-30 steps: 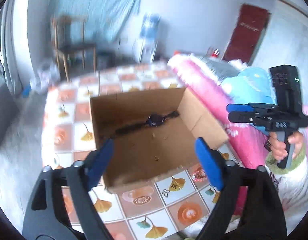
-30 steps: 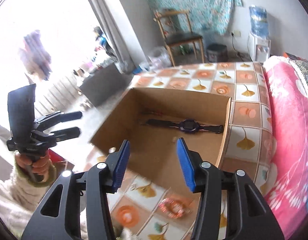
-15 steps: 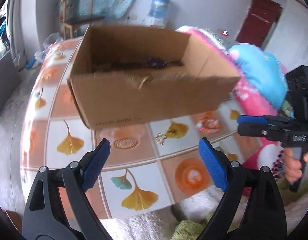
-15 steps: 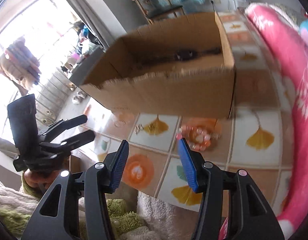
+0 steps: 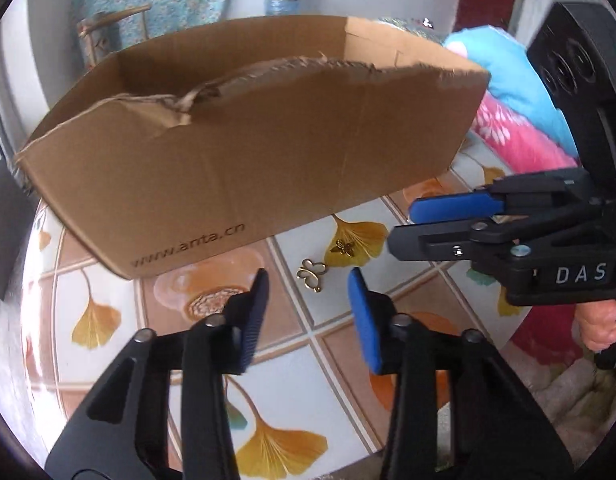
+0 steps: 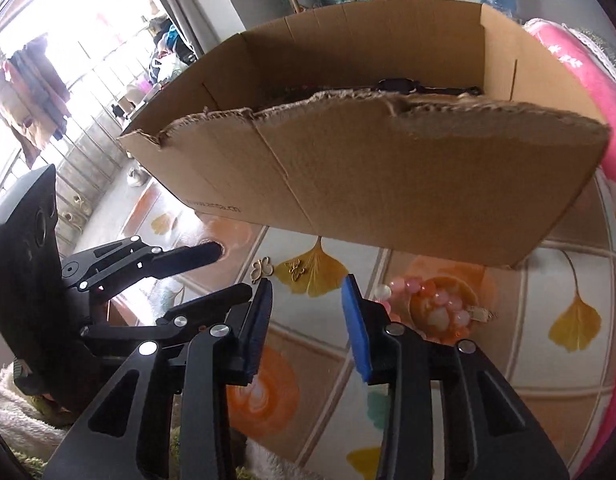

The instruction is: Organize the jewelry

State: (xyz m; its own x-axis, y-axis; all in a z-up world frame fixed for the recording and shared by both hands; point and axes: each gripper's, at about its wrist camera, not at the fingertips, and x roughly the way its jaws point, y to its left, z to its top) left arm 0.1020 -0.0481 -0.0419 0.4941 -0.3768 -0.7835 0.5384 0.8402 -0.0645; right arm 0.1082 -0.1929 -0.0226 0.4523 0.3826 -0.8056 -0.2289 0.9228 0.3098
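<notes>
Bright window, wooden chair

Box, charms on tablecloth

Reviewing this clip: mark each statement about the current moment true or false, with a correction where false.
1. A butterfly-shaped gold charm lies on the tablecloth in front of the cardboard box. True.
2. The left tongs are clamped on the charm. False: their jaws have just been closing, but the pads are apart with nothing held; the charm lies just ahead of them.
3. A pink bead bracelet lies on the tablecloth in front of the box. True.
4. The bracelet is inside the box. False: it lies outside, near the right tongs.
5. A dark watch lies inside the box. True.
6. The right tongs hold the bracelet. False: they hold nothing.
</notes>
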